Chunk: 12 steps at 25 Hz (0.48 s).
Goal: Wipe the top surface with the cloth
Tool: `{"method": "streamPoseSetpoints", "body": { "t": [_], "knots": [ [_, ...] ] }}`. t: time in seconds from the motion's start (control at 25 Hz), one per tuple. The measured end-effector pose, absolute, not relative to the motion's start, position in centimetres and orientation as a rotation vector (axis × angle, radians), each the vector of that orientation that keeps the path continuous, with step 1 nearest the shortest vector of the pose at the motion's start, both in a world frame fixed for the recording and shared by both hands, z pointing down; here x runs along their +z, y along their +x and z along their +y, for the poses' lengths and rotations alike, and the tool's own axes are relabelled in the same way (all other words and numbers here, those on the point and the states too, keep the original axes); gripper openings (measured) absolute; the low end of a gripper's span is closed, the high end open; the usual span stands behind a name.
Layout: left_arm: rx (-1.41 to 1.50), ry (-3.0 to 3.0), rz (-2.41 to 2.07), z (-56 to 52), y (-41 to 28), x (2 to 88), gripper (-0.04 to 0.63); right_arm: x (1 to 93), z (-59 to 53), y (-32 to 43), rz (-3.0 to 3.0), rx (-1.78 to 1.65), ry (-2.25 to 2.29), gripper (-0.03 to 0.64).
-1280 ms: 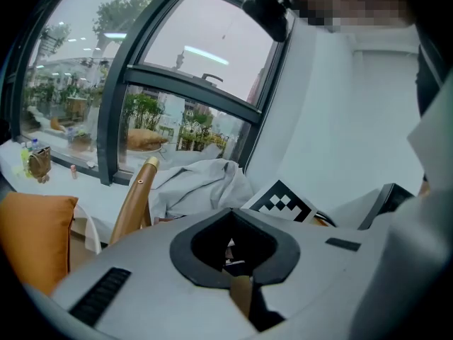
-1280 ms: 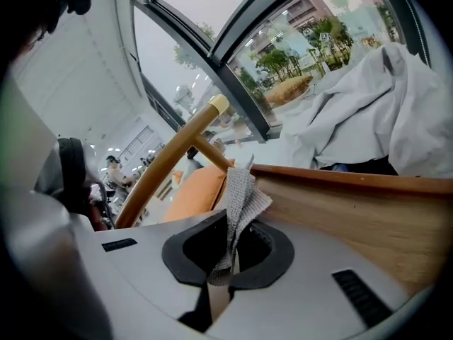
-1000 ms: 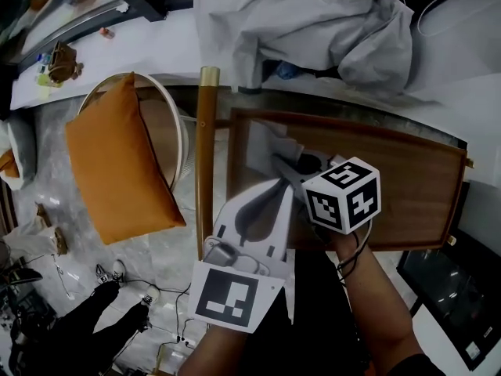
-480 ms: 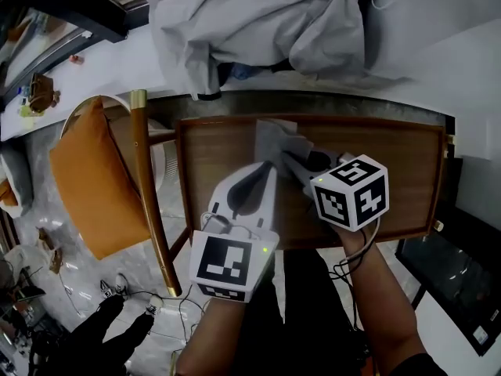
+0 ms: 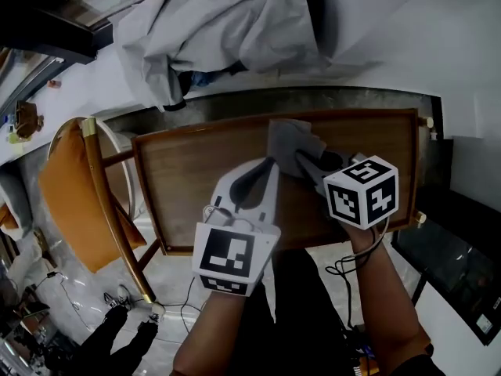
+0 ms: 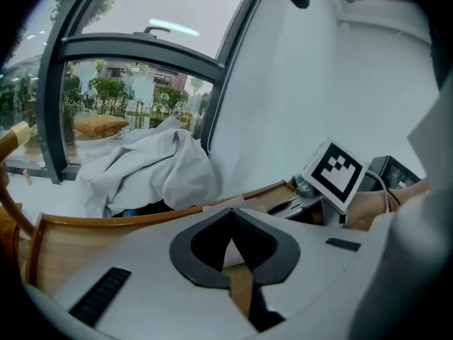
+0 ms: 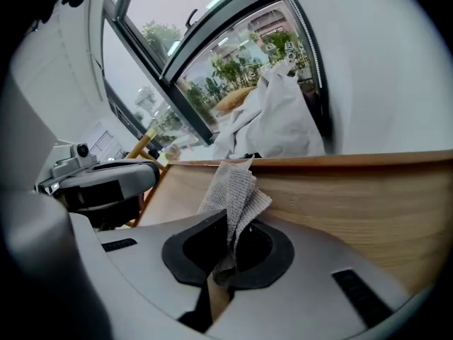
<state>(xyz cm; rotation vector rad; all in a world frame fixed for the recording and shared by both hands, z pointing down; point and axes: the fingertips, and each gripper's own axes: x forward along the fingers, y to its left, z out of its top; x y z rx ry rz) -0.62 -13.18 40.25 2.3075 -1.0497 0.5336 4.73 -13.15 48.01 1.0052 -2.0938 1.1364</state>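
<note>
Holding a grey cloth on the wooden worktop near its far edge, the right tongs grip the cloth's bunched near end, while the left tongs, jaws together with nothing between them, sit just beside it.
</note>
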Motion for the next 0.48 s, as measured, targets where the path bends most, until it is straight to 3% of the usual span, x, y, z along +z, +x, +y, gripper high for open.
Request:
{"method": "streamPoseSetpoints", "body": {
  "t": [0.48],
  "knots": [
    [0.599, 2.366, -0.876, -12.5, 9.7, 42.5, 0.011, 48.5, -12.1, 16.2, -1.989, 1.152, 1.167, 0.028]
  ]
}}
